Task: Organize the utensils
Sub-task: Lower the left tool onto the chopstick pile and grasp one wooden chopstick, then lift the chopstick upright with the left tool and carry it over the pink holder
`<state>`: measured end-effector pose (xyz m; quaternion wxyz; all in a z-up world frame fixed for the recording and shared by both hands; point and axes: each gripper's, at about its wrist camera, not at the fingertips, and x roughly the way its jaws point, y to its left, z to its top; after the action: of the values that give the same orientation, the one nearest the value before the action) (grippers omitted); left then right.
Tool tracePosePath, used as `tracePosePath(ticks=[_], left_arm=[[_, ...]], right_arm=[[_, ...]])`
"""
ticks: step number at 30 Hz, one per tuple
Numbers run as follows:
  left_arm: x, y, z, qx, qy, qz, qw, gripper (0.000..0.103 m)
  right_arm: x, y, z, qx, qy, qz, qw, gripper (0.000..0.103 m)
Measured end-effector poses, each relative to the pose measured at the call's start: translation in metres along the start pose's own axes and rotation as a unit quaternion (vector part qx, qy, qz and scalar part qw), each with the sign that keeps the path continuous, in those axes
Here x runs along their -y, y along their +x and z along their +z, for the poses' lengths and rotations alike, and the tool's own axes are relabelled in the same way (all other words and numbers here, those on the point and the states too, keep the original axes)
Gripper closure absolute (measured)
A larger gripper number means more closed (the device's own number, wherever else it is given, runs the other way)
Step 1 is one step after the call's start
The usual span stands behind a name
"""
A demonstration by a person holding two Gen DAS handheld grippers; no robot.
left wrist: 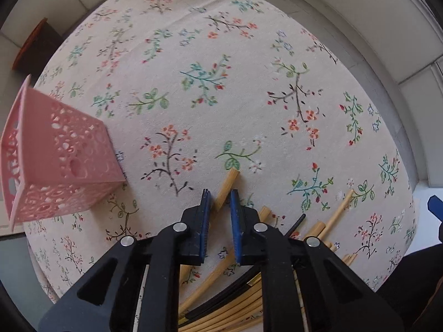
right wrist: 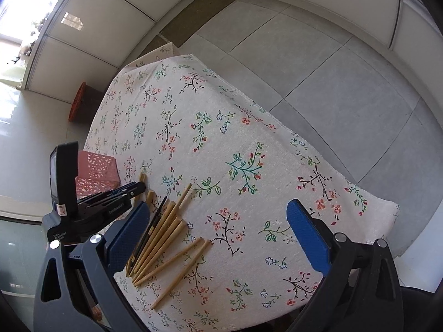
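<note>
Blue pads of my left hand-held gripper (left wrist: 220, 196) sit nearly together around one bamboo chopstick (left wrist: 227, 186), clenched on it as far as I can tell. My right hand-held gripper (right wrist: 221, 232) hangs released, jaws wide, nothing between them. More chopsticks (right wrist: 160, 235) lie fanned on the flowered desk (right wrist: 249, 127) just beside the left one. A pink basket (left wrist: 66, 166) stands near the desk's edge.

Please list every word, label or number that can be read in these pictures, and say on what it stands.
Pale print on the left gripper arm: too blurred to read.
White print on its grey body: too small to read.
White sticker on its black mount: a sign only, no legible letters.
Tablecloth, pink basket, chopsticks: no text.
</note>
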<state>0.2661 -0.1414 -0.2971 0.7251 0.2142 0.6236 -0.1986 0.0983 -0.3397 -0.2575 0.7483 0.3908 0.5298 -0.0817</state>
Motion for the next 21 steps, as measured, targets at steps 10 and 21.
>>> tracePosePath(ticks=[10, 21], left_arm=[[-0.039, -0.116, -0.076, 0.156, -0.040, 0.018, 0.9868, 0.094], [-0.100, -0.190, -0.170, 0.268, -0.123, 0.003, 0.9554, 0.097]], right_arm=[[-0.071, 0.041, -0.007, -0.081, -0.024, 0.040, 0.996, 0.036], [-0.156, 0.128, -0.019, -0.109, -0.064, -0.077, 0.989, 0.065]])
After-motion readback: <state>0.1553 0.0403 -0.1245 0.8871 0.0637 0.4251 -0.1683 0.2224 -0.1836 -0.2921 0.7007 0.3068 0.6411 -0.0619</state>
